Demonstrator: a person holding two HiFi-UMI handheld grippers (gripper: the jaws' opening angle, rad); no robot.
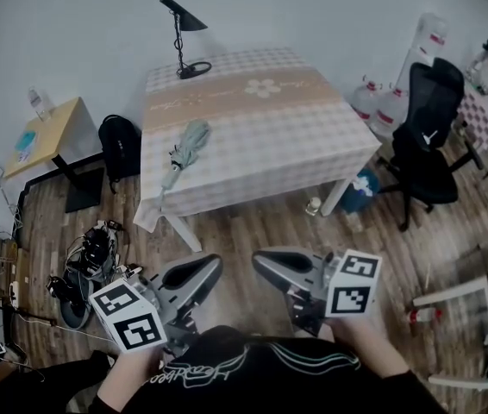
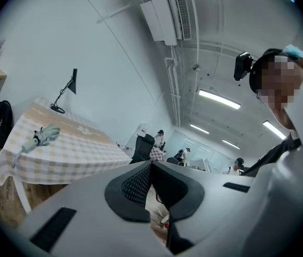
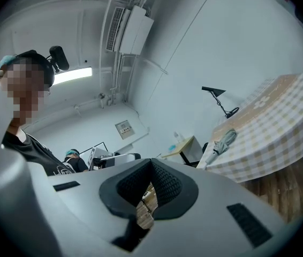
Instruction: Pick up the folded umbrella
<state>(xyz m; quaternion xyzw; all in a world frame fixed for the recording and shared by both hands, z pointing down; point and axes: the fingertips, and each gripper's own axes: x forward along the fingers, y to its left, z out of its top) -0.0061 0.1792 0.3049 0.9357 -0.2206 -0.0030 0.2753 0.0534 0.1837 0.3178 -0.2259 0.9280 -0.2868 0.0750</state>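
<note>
No text is legible (script on the shirt [image 1: 201, 371] and the wall sign [image 3: 123, 128] blur out).

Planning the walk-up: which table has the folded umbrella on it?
The big table with the checked cloth; the folded umbrella lies near its left edge. The small wooden desk has none.

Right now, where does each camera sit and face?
Head view: head-mounted, looking steeply down at the checked-cloth table and folded grey-green fabric umbrella; left gripper and right gripper show.
Left gripper view: on that gripper, along its shut jaws; person's head at right.
Right gripper view: likewise, jaws shut; head at left.
Shared: all three see the umbrella on the table.
</note>
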